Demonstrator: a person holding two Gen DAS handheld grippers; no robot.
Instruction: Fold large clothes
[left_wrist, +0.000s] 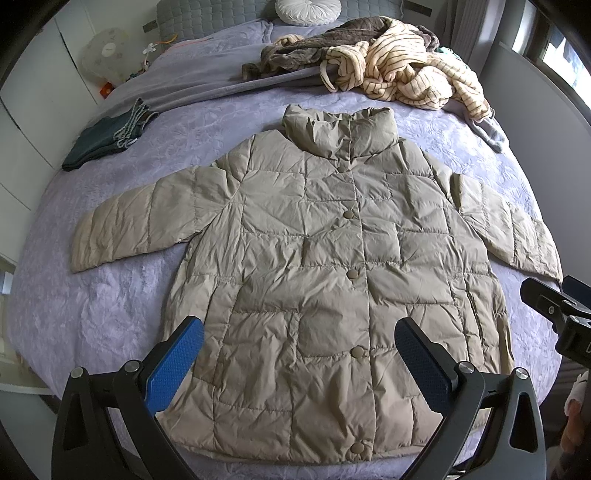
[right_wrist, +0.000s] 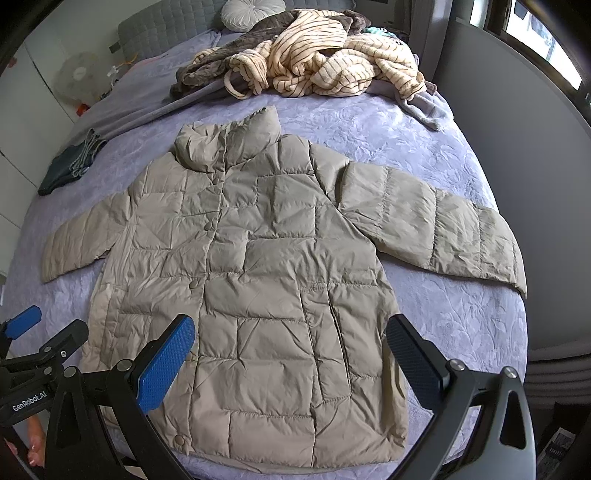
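A beige quilted puffer jacket (left_wrist: 317, 266) lies flat and buttoned on the purple bedspread (left_wrist: 110, 314), collar away from me, both sleeves spread out to the sides. It also shows in the right wrist view (right_wrist: 266, 280). My left gripper (left_wrist: 299, 354) is open and empty, hovering above the jacket's lower hem. My right gripper (right_wrist: 290, 354) is open and empty, above the jacket's lower right part. The right gripper shows at the right edge of the left wrist view (left_wrist: 554, 310), and the left gripper at the left edge of the right wrist view (right_wrist: 33, 343).
A heap of striped cream and brown clothes (left_wrist: 388, 66) lies at the head of the bed. Folded dark jeans (left_wrist: 107, 136) lie at the left edge. A round white cushion (left_wrist: 306, 9) leans on the grey headboard. A fan (left_wrist: 105, 51) stands left; a wall (right_wrist: 517, 166) runs right.
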